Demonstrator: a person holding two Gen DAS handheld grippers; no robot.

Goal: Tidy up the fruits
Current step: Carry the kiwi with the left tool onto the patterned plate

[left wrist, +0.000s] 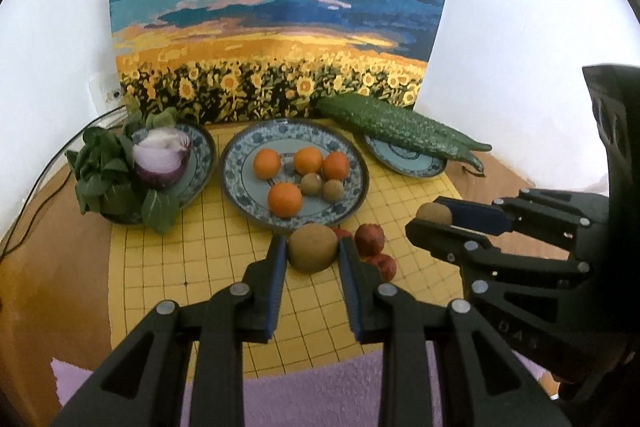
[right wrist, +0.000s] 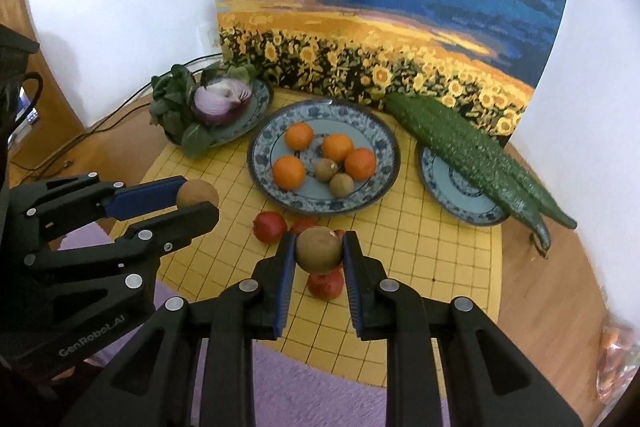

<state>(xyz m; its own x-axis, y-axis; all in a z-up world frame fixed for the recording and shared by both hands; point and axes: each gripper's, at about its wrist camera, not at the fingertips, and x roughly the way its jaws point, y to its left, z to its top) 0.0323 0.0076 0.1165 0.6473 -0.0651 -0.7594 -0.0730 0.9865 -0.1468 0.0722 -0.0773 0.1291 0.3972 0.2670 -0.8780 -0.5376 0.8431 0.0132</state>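
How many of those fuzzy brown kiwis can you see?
4: two lie on the middle plate, kiwi beside kiwi; one sits in the left tool, one in the right tool. None seems hidden.

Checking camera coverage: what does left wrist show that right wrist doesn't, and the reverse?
Left wrist only: the wall socket beside the painting, and the right tool seen from the side, clamping its kiwi.

Right wrist only: an orange packet at the right edge, a device with a cable at far left, and the left tool from the side.

Both: centre plate with four oranges and two kiwis, onion plate, cucumbers, red fruits on the yellow mat.
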